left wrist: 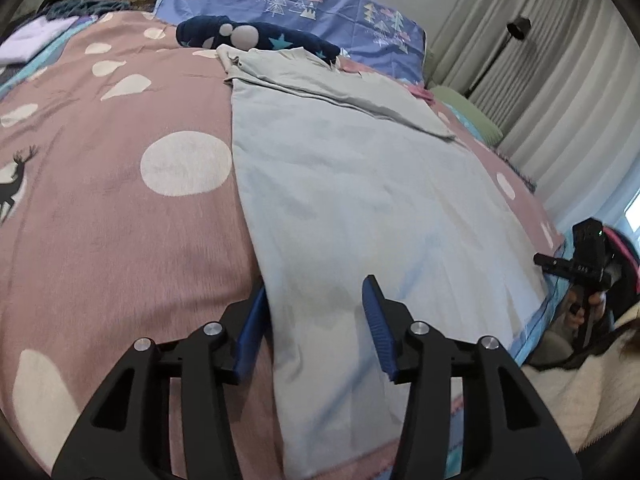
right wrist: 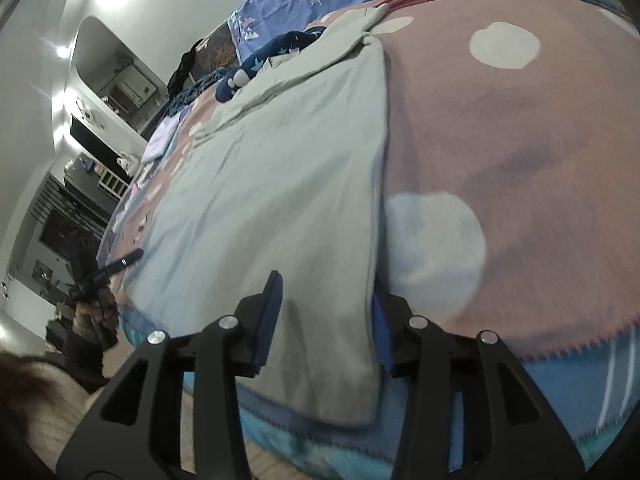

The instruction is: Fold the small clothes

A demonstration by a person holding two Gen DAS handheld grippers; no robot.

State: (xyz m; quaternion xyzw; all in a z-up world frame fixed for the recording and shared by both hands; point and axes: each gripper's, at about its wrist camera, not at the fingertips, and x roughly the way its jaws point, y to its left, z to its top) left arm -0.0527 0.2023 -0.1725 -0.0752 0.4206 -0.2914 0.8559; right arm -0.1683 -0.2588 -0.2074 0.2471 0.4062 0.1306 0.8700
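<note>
A pale grey-green garment (left wrist: 360,184) lies flat on the pink blanket, its far part folded over. My left gripper (left wrist: 316,300) is open, its jaws straddling the garment's near left edge, left finger (left wrist: 252,328) under or beside the edge, right finger (left wrist: 376,320) on top. In the right wrist view the same garment (right wrist: 280,184) lies spread. My right gripper (right wrist: 328,304) is open, straddling the garment's near right corner, left finger (right wrist: 268,312) over the cloth, right finger (right wrist: 382,332) partly hidden behind the edge. Each gripper shows in the other's view, right (left wrist: 580,264), left (right wrist: 100,276).
A pink blanket with white dots (left wrist: 120,184) covers the bed. A navy star-patterned cloth (left wrist: 256,38) and a blue tree-patterned pillow (left wrist: 304,4) lie at the far end. A lilac folded cloth (left wrist: 32,38) lies far left. Curtains (left wrist: 560,80) hang on the right.
</note>
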